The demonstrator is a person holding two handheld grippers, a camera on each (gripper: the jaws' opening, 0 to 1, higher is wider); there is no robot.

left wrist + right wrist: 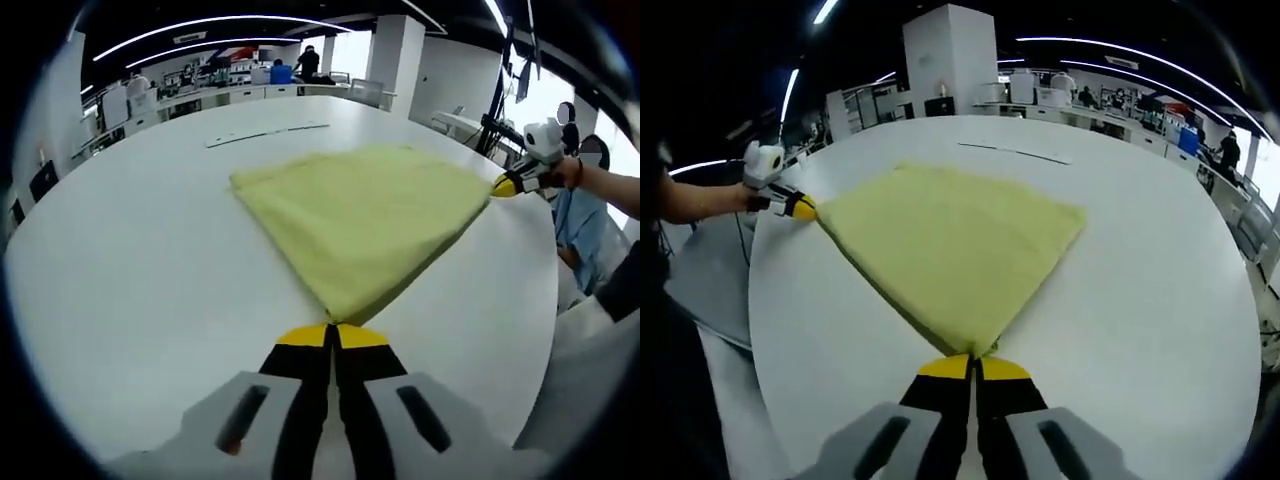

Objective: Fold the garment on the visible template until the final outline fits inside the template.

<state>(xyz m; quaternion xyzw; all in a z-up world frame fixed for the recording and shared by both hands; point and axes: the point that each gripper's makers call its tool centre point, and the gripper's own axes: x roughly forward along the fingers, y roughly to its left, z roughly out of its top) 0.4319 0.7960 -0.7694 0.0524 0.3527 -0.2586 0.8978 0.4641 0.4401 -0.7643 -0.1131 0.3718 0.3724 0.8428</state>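
— Office space stretched out behind it all: desks, white pillars [950, 55], strip lights on a dark ceiling, a few people far off at the benches. What carried the work?

— One big white table [130, 270] with a rounded edge. Thin marked lines [268, 133] ran across its far part, beyond the cloth; I could not tell whether they outlined a template.

— And the garment?

— The yellow garment [365, 215] lay flat near the middle of the table, folded over, its layered edges visible along one side. Two of its corners were drawn out towards the near edge, where the person stood.

— Who had hold of it?

— Both tools. The left gripper [333, 335] had its yellow-tipped jaws pressed together on one corner; in the right gripper view it [800, 207] sat at the table's edge, pinching that same corner.

— The other one?

— The right gripper [974, 367] was likewise clamped tight on the neighbouring corner, and from the left gripper view it [512, 184] showed at the table's edge, jaws closed on the cloth, the person's hand [572, 172] behind it.
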